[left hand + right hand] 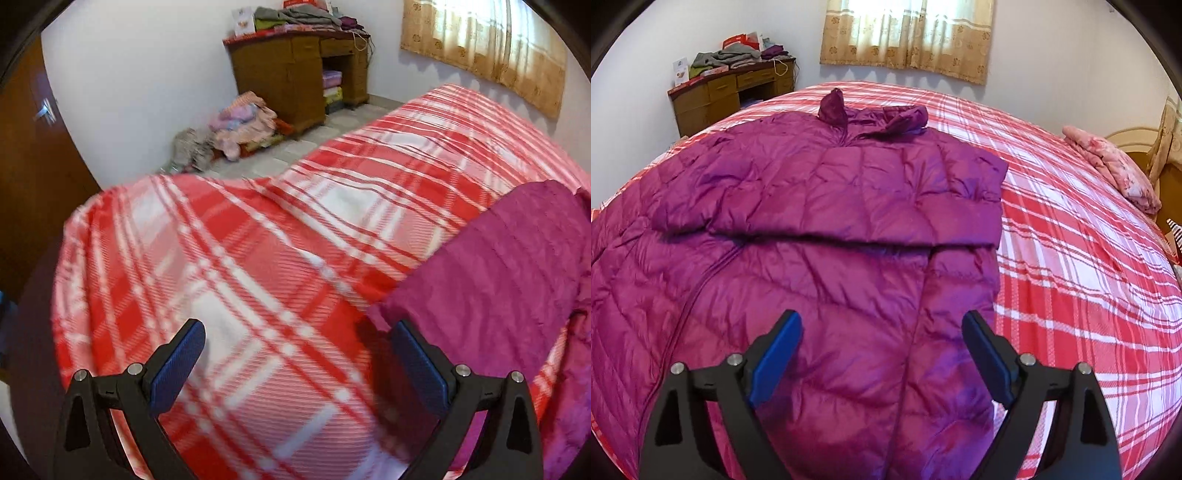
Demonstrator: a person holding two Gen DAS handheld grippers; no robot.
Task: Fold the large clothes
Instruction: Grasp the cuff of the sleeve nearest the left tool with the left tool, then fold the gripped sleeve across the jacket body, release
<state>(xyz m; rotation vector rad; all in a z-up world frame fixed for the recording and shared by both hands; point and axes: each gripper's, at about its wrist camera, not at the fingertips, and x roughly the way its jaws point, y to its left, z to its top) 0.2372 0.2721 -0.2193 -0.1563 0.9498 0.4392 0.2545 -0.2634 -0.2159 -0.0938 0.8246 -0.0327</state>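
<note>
One purple quilted jacket (827,229) covers the centre and left of the right wrist frame on the red plaid bedspread (1071,258), directly beneath the spread, empty right gripper (881,332). The left gripper (297,341), also spread, hovers over plaid, jacket at right.

- We are in a home bedroom: a bed (1071,258) under a red-and-white plaid cover fills most of the right wrist frame.
- At upper left we see a wooden desk (713,99) piled with folded clothes.
- Top centre, a beige curtain (908,33) covers a window.
- At right, a pink quilt (1115,170) lies folded.
</note>
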